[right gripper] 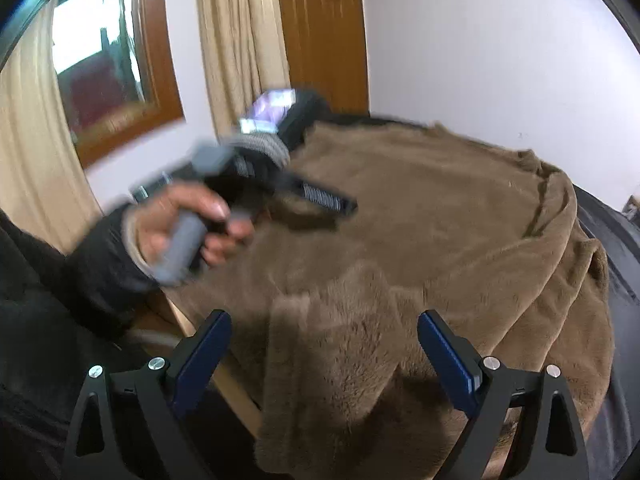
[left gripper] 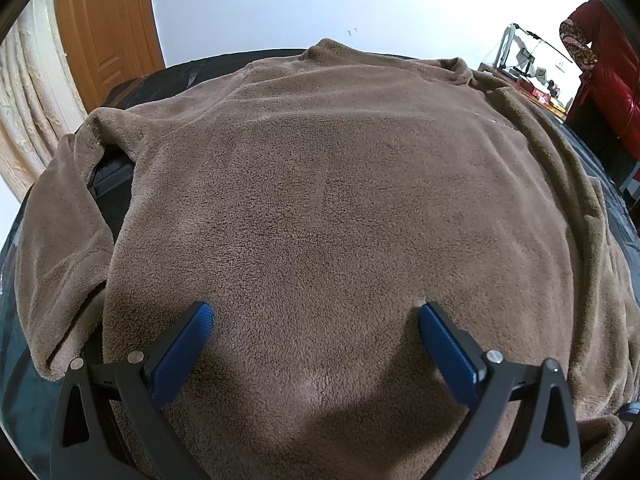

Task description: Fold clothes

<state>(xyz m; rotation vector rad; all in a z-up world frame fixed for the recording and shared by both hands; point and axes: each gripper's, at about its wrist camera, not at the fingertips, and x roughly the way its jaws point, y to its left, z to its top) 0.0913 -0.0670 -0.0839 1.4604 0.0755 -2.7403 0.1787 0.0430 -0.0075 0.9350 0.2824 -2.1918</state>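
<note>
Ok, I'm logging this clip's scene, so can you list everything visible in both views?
fleece garment: one, brown, spread flat over the dark surface, a sleeve lying along its left side
table cover: one, black, under the garment
door: one, orange-brown wood, back left
curtains: beige, beside the door and window
window: one, wooden frame, left wall
sofa: one, red, far right
side table: one, small cluttered items, too small to name
left gripper: black with blue pads, open above the garment
right gripper: black with blue pads, open over a hanging fold
hand: one, dark sleeve, gripping the left gripper's grey handle, blurred
</note>
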